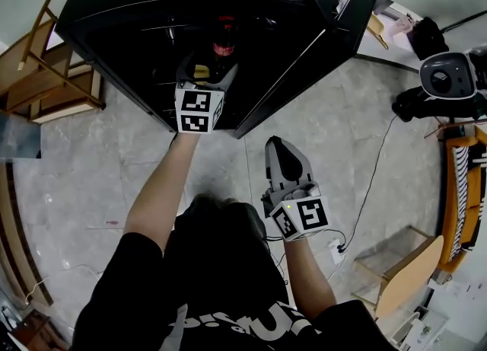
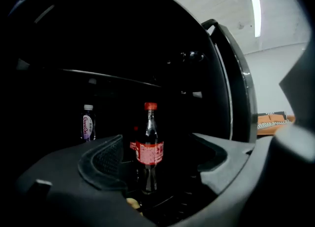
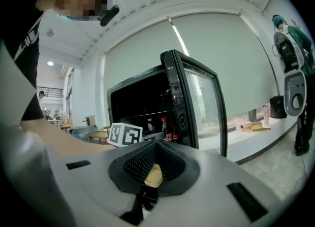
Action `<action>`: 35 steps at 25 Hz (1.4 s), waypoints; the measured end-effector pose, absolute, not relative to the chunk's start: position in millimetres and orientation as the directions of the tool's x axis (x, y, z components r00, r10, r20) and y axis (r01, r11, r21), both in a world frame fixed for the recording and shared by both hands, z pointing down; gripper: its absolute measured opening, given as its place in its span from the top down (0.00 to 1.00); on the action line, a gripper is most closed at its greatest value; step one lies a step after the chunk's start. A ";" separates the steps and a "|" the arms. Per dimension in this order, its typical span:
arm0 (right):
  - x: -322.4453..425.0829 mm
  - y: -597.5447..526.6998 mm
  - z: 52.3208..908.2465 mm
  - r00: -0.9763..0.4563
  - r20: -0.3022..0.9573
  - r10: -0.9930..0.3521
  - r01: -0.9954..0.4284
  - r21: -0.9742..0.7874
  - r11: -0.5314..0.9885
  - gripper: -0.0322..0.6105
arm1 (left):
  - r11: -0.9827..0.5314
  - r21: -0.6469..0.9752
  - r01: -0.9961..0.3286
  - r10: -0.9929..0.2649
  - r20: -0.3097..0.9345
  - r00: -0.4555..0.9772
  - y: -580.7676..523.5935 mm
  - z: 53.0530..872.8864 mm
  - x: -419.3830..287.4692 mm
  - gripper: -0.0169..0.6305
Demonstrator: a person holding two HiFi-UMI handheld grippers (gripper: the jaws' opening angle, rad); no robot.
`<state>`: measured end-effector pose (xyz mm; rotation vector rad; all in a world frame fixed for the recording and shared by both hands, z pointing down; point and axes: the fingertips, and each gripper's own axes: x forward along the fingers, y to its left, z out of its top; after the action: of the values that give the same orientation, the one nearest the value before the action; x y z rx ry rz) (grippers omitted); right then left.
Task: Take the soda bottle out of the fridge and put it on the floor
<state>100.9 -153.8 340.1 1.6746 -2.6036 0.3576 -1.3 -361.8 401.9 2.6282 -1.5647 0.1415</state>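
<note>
Inside the open fridge point(image 1: 114, 14) we hold the left gripper point(image 1: 207, 69) with its jaws spread wide. The soda bottle point(image 2: 149, 145) stands upright in the gap between them, red cap up, with no jaw pressing on it. We judge the wide spread is meant to take the bottle round its body near the label. The right gripper point(image 1: 280, 151) hangs back over the floor point(image 1: 327, 129), jaws together on nothing, probably to keep clear of the door point(image 1: 319, 45), which stands swung open beside it. Much is hard to read: the fridge is so dark that we cannot make out the shelf under the bottle. Nor can we tell whether the jaws already flank it or it stands a little beyond their tips. From the head view only its red top shows past the gripper. A small bottle point(image 2: 87, 121) with a pale cap stands farther back to the left, and a dim red shape just behind the soda bottle is too faint to name.
</note>
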 end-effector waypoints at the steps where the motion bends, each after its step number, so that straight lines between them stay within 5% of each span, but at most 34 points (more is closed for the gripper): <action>1: 102.0 -153.4 342.2 -0.420 0.148 -0.895 -0.902 -0.179 0.394 0.91 | -0.471 0.015 -0.882 -0.874 0.123 0.469 -370.9 405.5 1.0 0.35; 15: 130.8 -142.5 374.1 -0.345 0.198 -0.917 -0.930 -0.202 0.306 0.91 | -0.490 -0.028 -0.871 -0.856 0.208 0.474 -435.4 445.5 24.5 0.36; 20: 137.7 -139.5 380.3 -0.321 0.215 -0.922 -0.936 -0.217 0.276 0.91 | -0.489 -0.033 -0.871 -0.857 0.204 0.473 -433.4 440.2 27.0 0.49; 35: 139.5 -105.8 359.7 -0.307 0.279 -0.910 -0.942 -0.227 0.248 0.91 | -0.507 -0.023 -0.861 -0.839 0.242 0.488 -312.8 425.4 -7.7 0.50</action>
<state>139.5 -105.8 359.7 1.7925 -2.4091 0.5420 -7.7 -312.8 425.4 2.6210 -1.5029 0.3393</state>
